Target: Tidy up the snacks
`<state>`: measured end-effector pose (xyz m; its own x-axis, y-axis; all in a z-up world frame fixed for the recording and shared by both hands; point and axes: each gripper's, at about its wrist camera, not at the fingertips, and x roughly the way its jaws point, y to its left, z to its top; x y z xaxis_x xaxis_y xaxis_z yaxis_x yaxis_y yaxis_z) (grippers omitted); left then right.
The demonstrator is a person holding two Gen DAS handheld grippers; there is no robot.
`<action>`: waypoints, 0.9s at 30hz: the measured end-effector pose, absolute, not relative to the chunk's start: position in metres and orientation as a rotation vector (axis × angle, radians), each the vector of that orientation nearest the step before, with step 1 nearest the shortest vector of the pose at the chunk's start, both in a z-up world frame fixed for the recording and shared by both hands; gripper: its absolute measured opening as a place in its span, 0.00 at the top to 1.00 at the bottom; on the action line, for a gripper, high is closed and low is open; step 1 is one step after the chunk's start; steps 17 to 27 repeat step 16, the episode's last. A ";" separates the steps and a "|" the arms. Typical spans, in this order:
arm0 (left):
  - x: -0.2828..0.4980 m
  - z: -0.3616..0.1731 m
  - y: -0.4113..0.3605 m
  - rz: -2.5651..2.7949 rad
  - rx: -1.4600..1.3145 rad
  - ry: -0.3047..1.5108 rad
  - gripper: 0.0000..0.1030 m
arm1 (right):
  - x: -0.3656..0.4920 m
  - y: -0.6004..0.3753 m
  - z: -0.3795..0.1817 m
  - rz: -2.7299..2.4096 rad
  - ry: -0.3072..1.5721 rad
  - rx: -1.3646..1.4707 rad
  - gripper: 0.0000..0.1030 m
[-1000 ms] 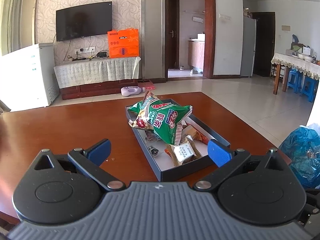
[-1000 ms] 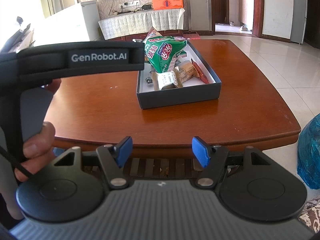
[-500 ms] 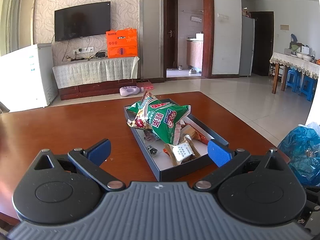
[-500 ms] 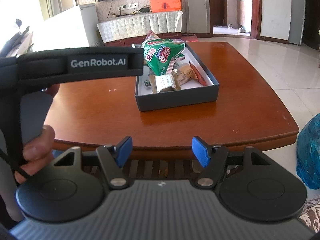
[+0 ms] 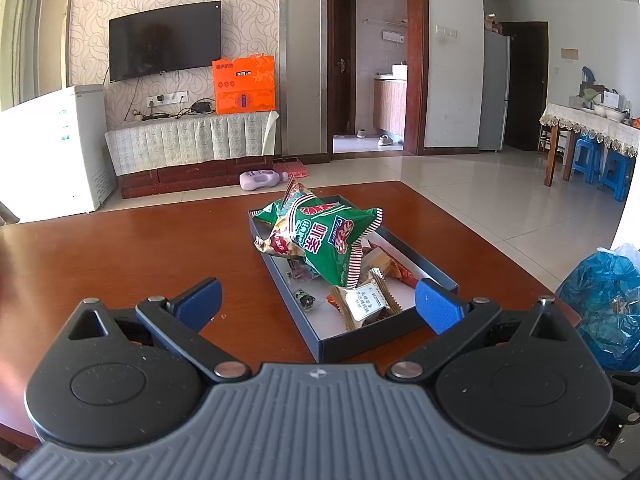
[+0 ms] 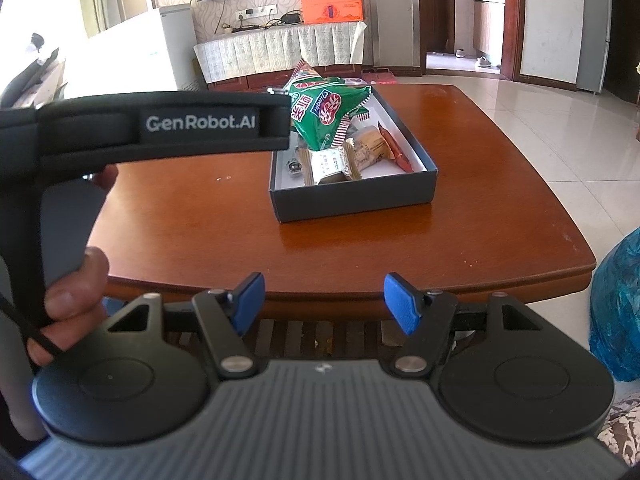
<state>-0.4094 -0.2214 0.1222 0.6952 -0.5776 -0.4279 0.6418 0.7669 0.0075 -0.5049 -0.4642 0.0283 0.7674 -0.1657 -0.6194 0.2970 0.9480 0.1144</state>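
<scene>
A dark shallow box [image 5: 376, 338] [image 6: 352, 196] sits on the brown wooden table [image 5: 120, 256] [image 6: 460, 232]. It holds a big green snack bag [image 5: 332, 240] [image 6: 324, 114], a small white-and-tan packet [image 5: 366, 304] [image 6: 330, 166], a tan packet [image 6: 370, 148], a red packet [image 6: 396, 150] and other small wrappers. My left gripper [image 5: 318, 304] is open and empty, just short of the box's near end. My right gripper [image 6: 324, 304] is open and empty, held in front of the table's near edge. The left gripper's black body [image 6: 160, 124] shows in the right wrist view, held by a hand.
A blue plastic bag [image 5: 604, 300] [image 6: 616, 312] lies on the floor to the right of the table. A slatted shelf [image 6: 320, 334] sits under the tabletop. Behind are a TV stand, a white freezer [image 5: 48, 152] and a doorway.
Both grippers have drawn back and risen slightly; the box looks a little farther off in the right wrist view. Jaws stay open. Nothing on the table has moved.
</scene>
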 end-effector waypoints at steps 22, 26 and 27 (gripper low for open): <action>-0.410 0.122 -0.221 -0.685 0.134 0.390 0.00 | -0.503 -0.464 0.028 -0.256 0.654 0.207 0.33; -0.410 0.122 -0.221 -0.685 0.134 0.390 0.00 | -0.503 -0.464 0.028 -0.256 0.654 0.207 0.33; -0.410 0.122 -0.221 -0.685 0.134 0.390 0.00 | -0.503 -0.464 0.028 -0.256 0.654 0.207 0.33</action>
